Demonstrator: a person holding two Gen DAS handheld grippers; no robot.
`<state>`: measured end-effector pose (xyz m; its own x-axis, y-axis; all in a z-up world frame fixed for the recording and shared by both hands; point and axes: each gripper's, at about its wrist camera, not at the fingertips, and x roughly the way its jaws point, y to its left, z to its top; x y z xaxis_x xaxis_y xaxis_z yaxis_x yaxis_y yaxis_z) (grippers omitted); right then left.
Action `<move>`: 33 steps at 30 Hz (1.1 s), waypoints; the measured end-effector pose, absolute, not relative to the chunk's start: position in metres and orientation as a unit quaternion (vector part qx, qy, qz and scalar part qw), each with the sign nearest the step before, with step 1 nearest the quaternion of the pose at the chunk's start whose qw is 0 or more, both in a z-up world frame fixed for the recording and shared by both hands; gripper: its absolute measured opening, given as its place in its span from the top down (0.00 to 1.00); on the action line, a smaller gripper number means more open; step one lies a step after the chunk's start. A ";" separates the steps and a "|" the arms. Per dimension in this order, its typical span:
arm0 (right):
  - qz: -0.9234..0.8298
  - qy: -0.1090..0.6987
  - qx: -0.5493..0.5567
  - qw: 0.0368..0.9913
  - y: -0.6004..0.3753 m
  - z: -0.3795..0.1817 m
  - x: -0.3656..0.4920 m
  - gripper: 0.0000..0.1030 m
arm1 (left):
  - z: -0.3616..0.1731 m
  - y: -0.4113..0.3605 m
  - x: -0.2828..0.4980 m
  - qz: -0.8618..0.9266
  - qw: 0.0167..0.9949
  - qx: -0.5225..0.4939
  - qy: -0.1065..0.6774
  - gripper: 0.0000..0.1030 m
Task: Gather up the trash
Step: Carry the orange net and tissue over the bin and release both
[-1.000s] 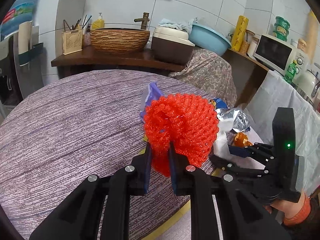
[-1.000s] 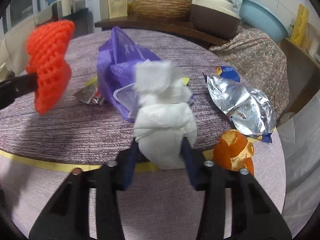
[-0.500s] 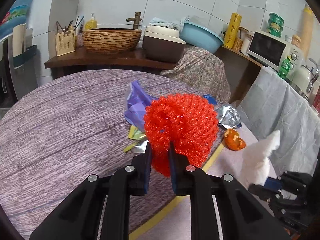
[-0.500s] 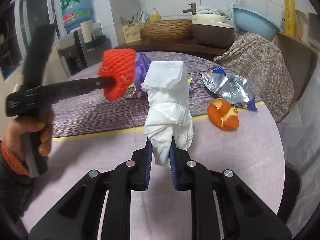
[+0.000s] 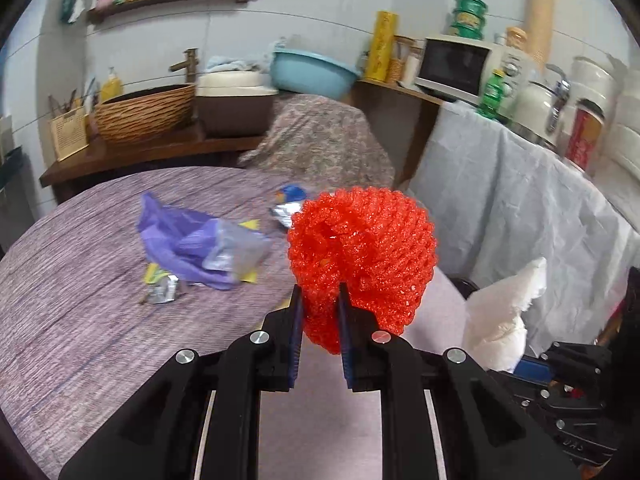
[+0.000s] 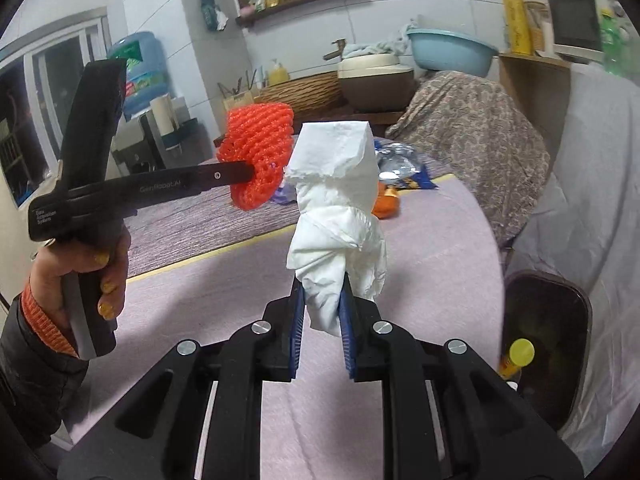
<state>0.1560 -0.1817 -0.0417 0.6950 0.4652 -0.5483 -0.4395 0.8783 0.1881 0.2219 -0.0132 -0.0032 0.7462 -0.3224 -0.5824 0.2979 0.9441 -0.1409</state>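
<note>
Right wrist view shows the job partway through: a dark trash bin [image 6: 548,344] stands on the floor just off the edge of the round table [image 6: 420,248], already holding a yellow-capped container [image 6: 516,356], while several pieces are left on the tabletop. Both grippers are loaded. The right gripper [image 6: 322,316] is clenched on a crumpled white tissue [image 6: 338,208], whose lower tail is pinched between the blue pads while the bulk stands up above the fingertips; it hangs over the table's near part, to the left of the bin and not yet above its mouth. The left gripper [image 5: 320,320] is clamped on a red foam fruit net [image 5: 362,258], the net's lower fold squeezed between the pads and its round body bulging up and to the right of them, above the table's near edge. The person's left hand [image 6: 86,268] grips that tool's handle, farther from the bin than the tissue is. Left on the table, judging from both views: a purple plastic bag [image 5: 188,248] with small wrappers [image 5: 160,290] beside it, a silver snack packet [image 6: 394,166], and an orange peel [image 6: 386,204], all farther from the bin than the two held items. Dropping the tissue and net into the bin looks like the step in hand, then the rest.
</note>
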 end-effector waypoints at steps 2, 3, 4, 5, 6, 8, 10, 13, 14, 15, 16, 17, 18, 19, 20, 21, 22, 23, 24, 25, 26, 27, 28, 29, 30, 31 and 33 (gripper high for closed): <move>0.231 0.300 0.025 0.925 -0.196 -0.044 0.151 0.83 | -0.003 -0.033 0.217 -0.183 0.931 -0.012 0.315 0.84; 0.226 0.301 0.030 0.926 -0.204 -0.045 0.149 0.83 | -0.004 -0.040 0.216 -0.189 0.930 -0.010 0.316 0.84; 0.220 0.302 0.039 0.927 -0.214 -0.047 0.147 0.83 | -0.005 -0.051 0.215 -0.198 0.928 -0.007 0.317 0.84; 0.213 0.302 0.047 0.928 -0.224 -0.048 0.145 0.83 | -0.005 -0.060 0.214 -0.204 0.926 -0.005 0.318 0.84; 0.204 0.301 0.052 0.930 -0.234 -0.049 0.143 0.83 | -0.006 -0.069 0.214 -0.210 0.924 -0.004 0.318 0.84; 0.188 0.299 0.061 0.933 -0.253 -0.051 0.141 0.83 | -0.008 -0.089 0.213 -0.225 0.920 -0.003 0.322 0.84; 0.172 0.300 0.072 0.935 -0.272 -0.054 0.141 0.83 | -0.009 -0.107 0.212 -0.236 0.917 -0.002 0.323 0.84; 0.143 0.304 0.085 0.938 -0.301 -0.064 0.145 0.83 | -0.011 -0.135 0.211 -0.249 0.912 0.006 0.325 0.84; 0.133 0.306 0.092 0.938 -0.311 -0.069 0.146 0.83 | -0.013 -0.143 0.210 -0.253 0.910 0.008 0.327 0.84; 0.123 0.311 0.100 0.937 -0.322 -0.075 0.149 0.83 | -0.014 -0.149 0.210 -0.256 0.909 0.010 0.329 0.84; 0.116 0.316 0.105 0.936 -0.329 -0.080 0.152 0.83 | -0.015 -0.158 0.210 -0.259 0.907 0.012 0.331 0.84; 0.108 0.323 0.109 0.934 -0.337 -0.087 0.156 0.83 | -0.017 -0.167 0.211 -0.262 0.906 0.014 0.333 0.84; 0.097 0.329 0.108 0.933 -0.343 -0.094 0.161 0.83 | -0.019 -0.172 0.211 -0.264 0.904 0.014 0.335 0.84; 0.086 0.336 0.107 0.932 -0.349 -0.102 0.165 0.83 | -0.021 -0.180 0.212 -0.267 0.902 0.014 0.338 0.84; 0.078 0.342 0.108 0.930 -0.353 -0.110 0.169 0.83 | -0.023 -0.185 0.212 -0.270 0.900 0.013 0.342 0.84; 0.071 0.350 0.108 0.928 -0.358 -0.120 0.174 0.83 | -0.026 -0.192 0.214 -0.273 0.898 0.013 0.346 0.84; 0.067 0.356 0.107 0.926 -0.360 -0.127 0.179 0.83 | -0.029 -0.198 0.214 -0.274 0.896 0.014 0.349 0.84; 0.062 0.365 0.105 0.923 -0.363 -0.138 0.186 0.83 | -0.031 -0.202 0.216 -0.275 0.895 0.016 0.352 0.84; 0.059 0.373 0.104 0.920 -0.365 -0.147 0.192 0.83 | -0.032 -0.207 0.216 -0.276 0.893 0.018 0.354 0.84; 0.056 0.384 0.104 0.916 -0.366 -0.159 0.199 0.83 | -0.035 -0.213 0.218 -0.276 0.892 0.020 0.357 0.84; 0.055 0.392 0.106 0.912 -0.367 -0.169 0.204 0.83 | -0.038 -0.218 0.219 -0.277 0.891 0.022 0.360 0.84; 0.055 0.401 0.109 0.908 -0.369 -0.181 0.209 0.83 | -0.040 -0.221 0.220 -0.277 0.890 0.023 0.362 0.84; 0.054 0.410 0.113 0.903 -0.371 -0.193 0.215 0.83 | -0.042 -0.225 0.221 -0.276 0.889 0.024 0.364 0.84; 0.052 0.417 0.116 0.900 -0.371 -0.204 0.219 0.83 | -0.044 -0.228 0.222 -0.275 0.888 0.026 0.367 0.84; 0.050 0.422 0.117 0.898 -0.372 -0.210 0.222 0.83 | -0.047 -0.232 0.224 -0.275 0.887 0.028 0.370 0.84; 0.046 0.428 0.121 0.895 -0.373 -0.219 0.227 0.82 | -0.050 -0.236 0.227 -0.275 0.885 0.028 0.374 0.84; 0.042 0.436 0.124 0.890 -0.374 -0.231 0.233 0.74 | -0.054 -0.243 0.230 -0.274 0.883 0.030 0.380 0.84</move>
<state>0.2329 -0.3736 -0.2312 0.6168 0.1829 -0.7655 0.0339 0.9655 0.2580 0.2301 -0.2429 -0.0538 0.5610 -0.4619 -0.6870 0.5073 0.8476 -0.1557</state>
